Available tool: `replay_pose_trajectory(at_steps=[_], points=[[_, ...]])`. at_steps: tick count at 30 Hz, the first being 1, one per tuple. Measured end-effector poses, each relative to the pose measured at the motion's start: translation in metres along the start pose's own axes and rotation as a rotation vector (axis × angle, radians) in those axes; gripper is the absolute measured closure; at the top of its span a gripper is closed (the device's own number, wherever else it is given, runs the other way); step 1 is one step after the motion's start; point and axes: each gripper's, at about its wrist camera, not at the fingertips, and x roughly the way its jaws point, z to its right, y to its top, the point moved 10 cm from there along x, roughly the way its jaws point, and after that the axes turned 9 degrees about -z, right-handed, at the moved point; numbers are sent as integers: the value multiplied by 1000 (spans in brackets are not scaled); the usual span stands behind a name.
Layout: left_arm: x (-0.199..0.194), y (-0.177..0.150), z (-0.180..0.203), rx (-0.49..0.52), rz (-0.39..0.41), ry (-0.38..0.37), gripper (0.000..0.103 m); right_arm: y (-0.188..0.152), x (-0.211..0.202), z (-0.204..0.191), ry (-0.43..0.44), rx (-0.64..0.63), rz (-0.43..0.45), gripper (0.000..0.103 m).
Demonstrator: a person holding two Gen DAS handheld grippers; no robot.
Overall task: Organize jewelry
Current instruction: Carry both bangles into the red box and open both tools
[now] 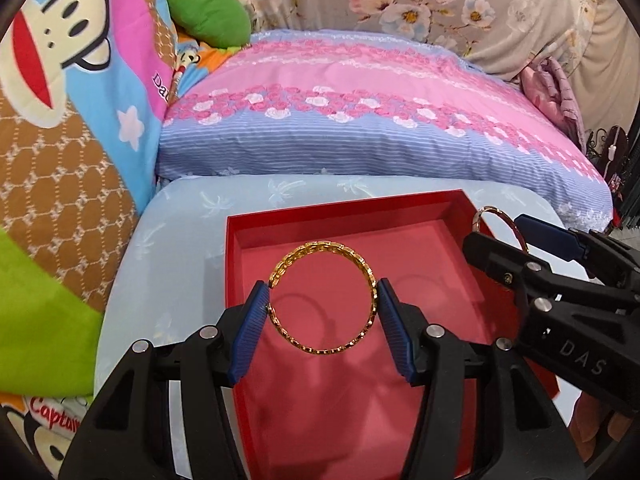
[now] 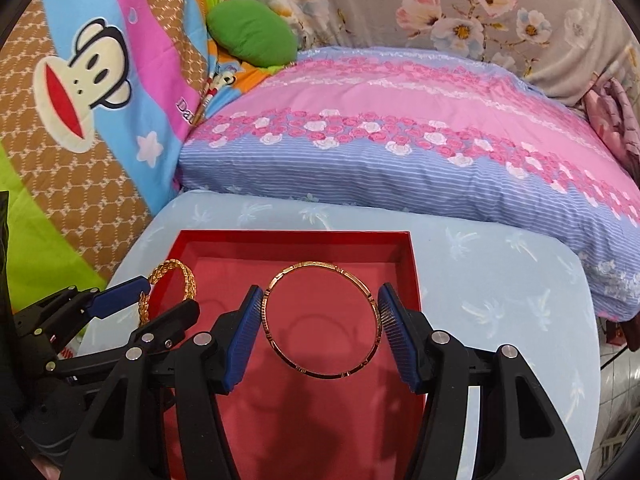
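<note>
**Two bangles held over an open red box**

While raised above the pale blue cushion (image 2: 500, 280), sits open and holds no jewelry: red box (image 1: 236, 264), pink lining bare. Above it, pinched across the width between left gripper (image 1: 322, 300) pads: braided gold bangle (image 1: 304, 350). Likewise clamped in right gripper (image 2: 320, 312): thin notched gold bangle (image 2: 320, 376). Likely light, stiff, slippery; best gripped at opposite rims, gently, without bending.
</note>
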Motion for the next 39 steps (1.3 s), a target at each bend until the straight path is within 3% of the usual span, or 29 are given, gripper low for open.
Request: replay_pose_trajectory(at_steps=[7, 16, 21, 30, 39], points=[[39, 12, -1, 5, -53, 16, 50, 8, 45, 12, -4, 34, -67, 46], [60, 11, -5, -7, -87, 23, 50, 7, 67, 18, -32, 45, -93, 46], [59, 12, -3, -5, -77, 31, 49, 9, 62, 16, -52, 29, -67, 42], [48, 13, 0, 14, -37, 63, 36, 5, 48, 17, -56, 32, -43, 38], [18, 8, 4, 8, 0, 54, 36, -4, 7, 21, -46, 55, 10, 37]])
